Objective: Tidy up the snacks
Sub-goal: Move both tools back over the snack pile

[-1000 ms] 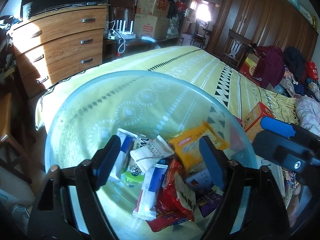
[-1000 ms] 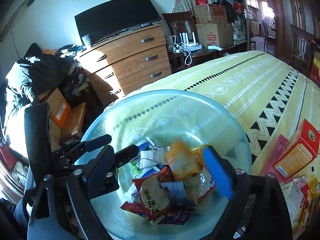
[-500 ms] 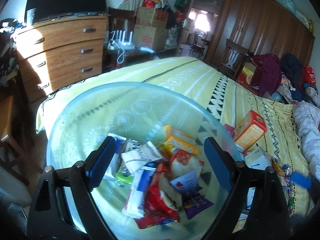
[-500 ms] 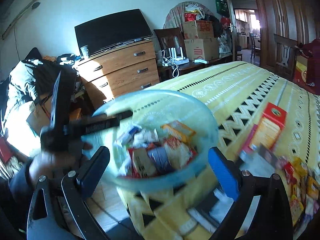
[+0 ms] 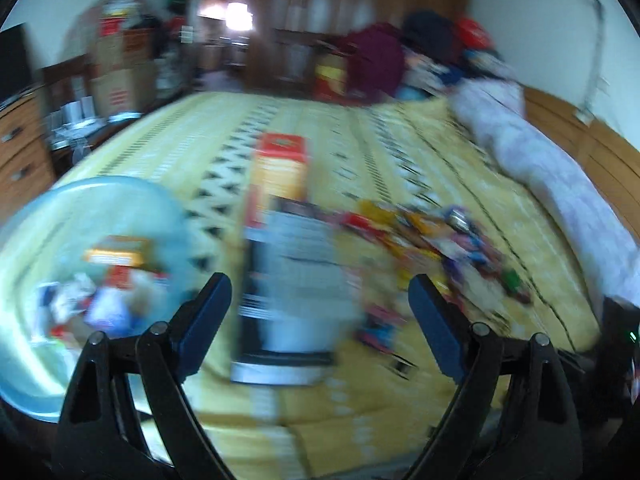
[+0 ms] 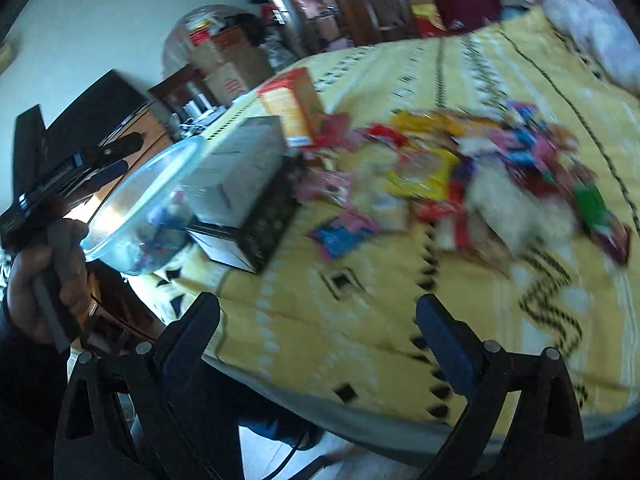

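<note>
Yellow bedspread (image 6: 360, 320), grey box (image 6: 240, 160) beside glass bowl (image 6: 132, 200)

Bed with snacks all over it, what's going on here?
A person is sorting snacks with a hand-held claw in each hand. Some packets already sit in the clear bowl at the bed's corner; a loose pile of wrappers and two boxes lie on the yellow bedspread. Both the left claw and the right claw are open and empty, facing the pile. The frames are blurred.

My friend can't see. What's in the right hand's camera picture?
A blurry pile of snack packets lies on a yellow bedspread, with two boxes and a clear bowl to its left. The open, empty right gripper points toward them.
</note>
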`<state>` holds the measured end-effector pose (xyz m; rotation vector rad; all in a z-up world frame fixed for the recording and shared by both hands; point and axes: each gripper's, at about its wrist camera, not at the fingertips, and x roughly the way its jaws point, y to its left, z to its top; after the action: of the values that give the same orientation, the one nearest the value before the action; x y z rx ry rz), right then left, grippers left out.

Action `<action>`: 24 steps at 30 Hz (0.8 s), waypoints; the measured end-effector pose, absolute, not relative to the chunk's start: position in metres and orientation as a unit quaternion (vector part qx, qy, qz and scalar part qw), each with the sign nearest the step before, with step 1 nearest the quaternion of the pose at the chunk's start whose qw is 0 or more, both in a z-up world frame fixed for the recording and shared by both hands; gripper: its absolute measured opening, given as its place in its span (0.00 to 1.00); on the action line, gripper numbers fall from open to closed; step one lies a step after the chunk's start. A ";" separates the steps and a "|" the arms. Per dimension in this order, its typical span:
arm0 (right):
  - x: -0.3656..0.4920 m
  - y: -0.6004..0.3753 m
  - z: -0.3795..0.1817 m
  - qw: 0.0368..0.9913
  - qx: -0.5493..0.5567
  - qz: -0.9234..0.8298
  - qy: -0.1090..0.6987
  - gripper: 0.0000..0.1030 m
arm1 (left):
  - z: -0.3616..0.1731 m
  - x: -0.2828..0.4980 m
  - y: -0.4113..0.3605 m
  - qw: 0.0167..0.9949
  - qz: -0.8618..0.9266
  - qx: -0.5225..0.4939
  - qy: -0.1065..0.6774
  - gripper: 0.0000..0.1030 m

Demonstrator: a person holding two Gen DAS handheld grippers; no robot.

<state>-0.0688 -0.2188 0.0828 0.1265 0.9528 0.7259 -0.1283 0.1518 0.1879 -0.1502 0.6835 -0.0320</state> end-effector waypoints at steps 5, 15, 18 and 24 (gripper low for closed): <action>-0.064 -0.250 0.067 0.817 0.081 0.328 0.468 0.97 | 0.137 -0.102 0.081 0.907 -0.088 -0.042 0.411 0.87; -0.058 -0.306 0.042 0.813 0.134 0.304 0.478 0.97 | 0.057 -0.042 0.055 0.889 -0.004 0.039 0.456 0.85; -0.059 -0.321 0.033 0.812 0.145 0.292 0.485 0.97 | 0.040 -0.035 0.042 0.888 0.010 0.098 0.450 0.85; -0.061 -0.340 0.026 0.812 0.160 0.280 0.486 0.97 | 0.032 -0.036 0.040 0.883 0.016 0.119 0.454 0.83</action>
<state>-0.0612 -0.3398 0.0262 0.3420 1.0368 0.5987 -0.0361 0.0398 0.0318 0.2472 0.9453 0.0336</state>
